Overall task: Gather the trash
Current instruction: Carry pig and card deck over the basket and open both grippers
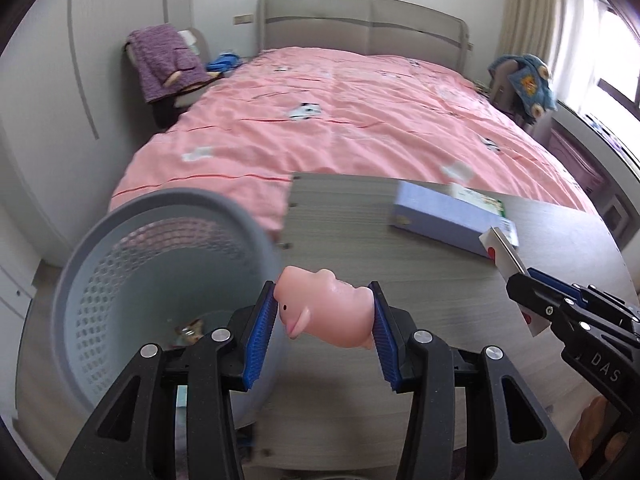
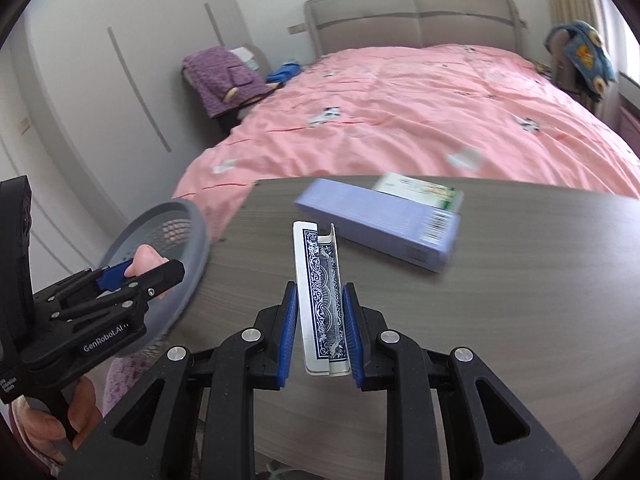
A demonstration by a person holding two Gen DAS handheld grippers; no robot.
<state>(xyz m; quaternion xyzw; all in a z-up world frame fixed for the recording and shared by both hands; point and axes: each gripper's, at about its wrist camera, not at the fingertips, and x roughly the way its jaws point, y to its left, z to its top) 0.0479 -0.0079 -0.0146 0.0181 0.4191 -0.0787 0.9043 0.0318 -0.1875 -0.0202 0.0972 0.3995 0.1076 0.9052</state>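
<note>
Pinching a pink toy pig [image 1: 326,308], the left gripper [image 1: 325,322] hangs beside the basket [image 1: 120,280]; right gripper [image 2: 320,322] fingers clamp a bent playing card [image 2: 320,300] above the surface [image 2: 520,320].

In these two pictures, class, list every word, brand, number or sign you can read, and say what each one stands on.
"DAS": on the black body of the right claw, in the left wrist view.
"GenRobot.AI": on the black body of the left claw, in the right wrist view.
Purple box: barcode and small print, too blurred to read.
Green and white box: print too blurred.
Playing card: patterned back only, no text.
</note>
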